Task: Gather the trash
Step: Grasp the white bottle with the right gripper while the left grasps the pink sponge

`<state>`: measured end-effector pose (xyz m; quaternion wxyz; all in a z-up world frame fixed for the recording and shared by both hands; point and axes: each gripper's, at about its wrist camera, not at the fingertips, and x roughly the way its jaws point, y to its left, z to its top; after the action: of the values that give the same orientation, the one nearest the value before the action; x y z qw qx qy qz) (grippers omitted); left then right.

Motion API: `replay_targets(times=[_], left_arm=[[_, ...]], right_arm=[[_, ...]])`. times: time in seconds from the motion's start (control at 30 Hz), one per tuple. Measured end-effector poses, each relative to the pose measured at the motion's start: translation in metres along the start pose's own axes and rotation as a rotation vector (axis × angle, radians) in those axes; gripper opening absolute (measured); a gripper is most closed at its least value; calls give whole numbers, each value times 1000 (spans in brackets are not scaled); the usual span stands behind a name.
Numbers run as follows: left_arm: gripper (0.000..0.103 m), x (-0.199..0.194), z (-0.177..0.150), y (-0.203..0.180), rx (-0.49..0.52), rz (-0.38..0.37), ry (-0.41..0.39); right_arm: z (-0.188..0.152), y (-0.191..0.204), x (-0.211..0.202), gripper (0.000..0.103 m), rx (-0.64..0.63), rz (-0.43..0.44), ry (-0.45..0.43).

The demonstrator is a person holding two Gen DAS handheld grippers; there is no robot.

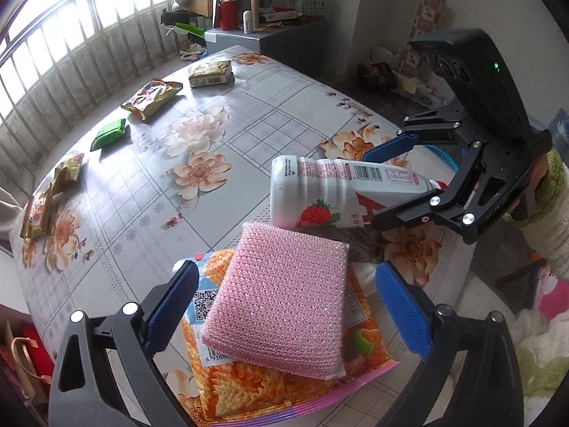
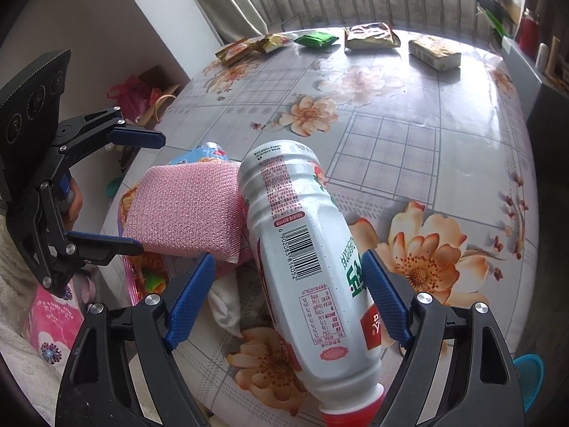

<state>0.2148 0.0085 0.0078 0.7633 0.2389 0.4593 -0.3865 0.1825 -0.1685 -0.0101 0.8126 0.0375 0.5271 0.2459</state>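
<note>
A: What does the right gripper (image 2: pixel 288 302) have between its blue ribbed pads?

B: A white plastic bottle (image 2: pixel 302 249) with a strawberry label and a red cap. It lies on its side near the table's near edge, base pointing far. The jaws stand wide on either side of it. The right pad looks to be against the label while the left stands clear, so I judge nothing is gripped yet.

A: And the left gripper (image 1: pixel 284 309)?

B: Also spread wide, straddling a pink sponge (image 1: pixel 281 302) with a bumpy mesh skin. Neither pad touches it. The sponge rests tilted on a glossy orange snack bag (image 1: pixel 256 388), just left of the bottle.

A: Why straddle like that?

B: Probably to line up across the narrow width of each piece before squeezing. The bottle is rigid and curved; the sponge is soft and will give.

A: Anything else to collect?

B: Crinkly foil wrappers along the far edge of the flowered, shiny tablecloth (image 1: pixel 249 135): a green one (image 1: pixel 108 135), gold ones (image 1: pixel 209 73).
</note>
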Motion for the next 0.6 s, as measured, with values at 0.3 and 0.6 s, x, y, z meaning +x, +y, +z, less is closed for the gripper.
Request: replay_targets(times=[0.3,0.6], left_arm=[[97,25,-2,-10,62,64,129],[86,26,0,0,-9,48,139]], right_arm=[[8,0,9,79,-14,-21,39],[11,1,22,79,-6,-34,55]])
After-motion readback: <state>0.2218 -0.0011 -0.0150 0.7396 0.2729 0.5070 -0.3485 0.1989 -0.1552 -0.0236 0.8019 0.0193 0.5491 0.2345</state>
